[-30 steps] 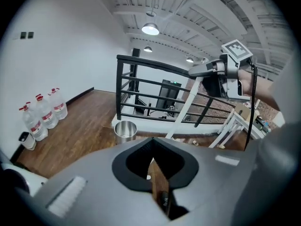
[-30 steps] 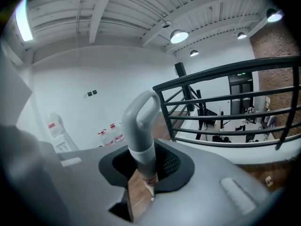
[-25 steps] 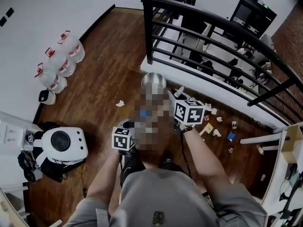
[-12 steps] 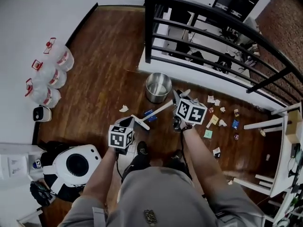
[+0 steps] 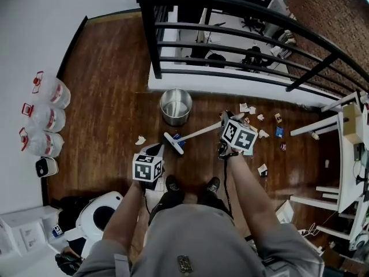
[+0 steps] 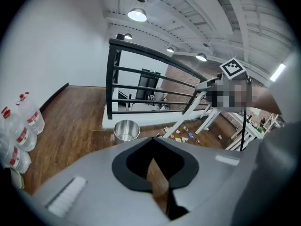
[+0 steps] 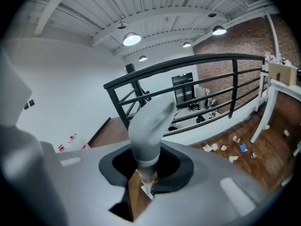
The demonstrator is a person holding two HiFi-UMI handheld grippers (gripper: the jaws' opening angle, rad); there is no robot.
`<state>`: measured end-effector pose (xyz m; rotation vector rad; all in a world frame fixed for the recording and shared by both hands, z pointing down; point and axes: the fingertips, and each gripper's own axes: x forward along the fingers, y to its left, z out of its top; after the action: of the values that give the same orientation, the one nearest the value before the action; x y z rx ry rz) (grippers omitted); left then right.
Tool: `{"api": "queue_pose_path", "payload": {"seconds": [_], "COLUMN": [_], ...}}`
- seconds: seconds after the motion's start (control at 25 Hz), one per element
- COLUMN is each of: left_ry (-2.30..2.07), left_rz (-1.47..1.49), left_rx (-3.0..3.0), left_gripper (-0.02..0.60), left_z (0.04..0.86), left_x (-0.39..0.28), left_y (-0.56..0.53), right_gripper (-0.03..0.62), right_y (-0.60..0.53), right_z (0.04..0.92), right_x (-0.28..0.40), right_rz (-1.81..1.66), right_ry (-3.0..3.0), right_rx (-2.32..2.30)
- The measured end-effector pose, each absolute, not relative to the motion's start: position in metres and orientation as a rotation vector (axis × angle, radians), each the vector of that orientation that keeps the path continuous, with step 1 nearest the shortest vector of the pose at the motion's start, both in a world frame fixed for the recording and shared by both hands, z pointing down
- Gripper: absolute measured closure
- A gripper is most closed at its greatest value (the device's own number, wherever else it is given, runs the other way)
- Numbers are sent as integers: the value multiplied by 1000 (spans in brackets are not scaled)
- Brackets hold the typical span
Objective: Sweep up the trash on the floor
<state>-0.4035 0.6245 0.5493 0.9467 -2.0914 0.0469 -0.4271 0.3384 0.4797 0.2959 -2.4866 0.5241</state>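
My right gripper (image 5: 227,123) is shut on the pale handle of a broom (image 5: 199,134). The broom's head (image 5: 173,143) rests low over the wood floor, just below a round metal bin (image 5: 176,105). In the right gripper view the grey handle (image 7: 146,126) rises from between the jaws. Scraps of paper trash (image 5: 253,115) and a blue piece (image 5: 279,131) lie right of that gripper; one crumpled scrap (image 5: 140,139) lies to the left. My left gripper (image 5: 154,150) is shut, its jaws (image 6: 155,166) meeting with nothing between them.
A black railing (image 5: 230,36) runs behind the bin. Water bottles (image 5: 40,120) stand along the left wall. White table legs (image 5: 323,123) stand at the right, a white round appliance (image 5: 104,215) at lower left. The person's shoes (image 5: 190,186) are planted below the broom.
The person has stepped and the view has swung, so the bin and railing sit further left. The right gripper has dropped with the broom towards the scraps. The left gripper has shifted sideways, still shut.
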Motion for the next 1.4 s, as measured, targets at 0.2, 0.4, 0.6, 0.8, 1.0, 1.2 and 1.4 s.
{"api": "queue_pose_path", "payload": {"seconds": [0.2, 0.4, 0.6, 0.8, 1.0, 1.2, 1.4], "left_ry": [-2054, -2010, -2001, -2009, -2029, -2057, -2081], "left_rz": [75, 103, 115, 119, 109, 89, 67], "left_rx": [1050, 1129, 1194, 1191, 1162, 1103, 1027], "left_gripper": [574, 574, 574, 574, 574, 574, 574], "left_z": [546, 547, 539, 537, 536, 540, 547], "left_x": [-395, -383, -379, -382, -390, -397, -404], "left_y": [560, 508, 470, 472, 495, 530, 578], "right_gripper": [528, 528, 528, 526, 526, 526, 526], "right_y": [264, 203, 170, 178, 211, 267, 341], "right_z": [469, 455, 444, 436, 417, 409, 412], "right_x": [-400, -368, -352, -354, -366, -386, -420], "right_rz": [506, 482, 458, 436, 379, 397, 450], "right_ry": [-2504, -2506, -2514, -2526, -2558, -2560, -2559], "right_rx": [437, 555, 607, 571, 452, 293, 123]}}
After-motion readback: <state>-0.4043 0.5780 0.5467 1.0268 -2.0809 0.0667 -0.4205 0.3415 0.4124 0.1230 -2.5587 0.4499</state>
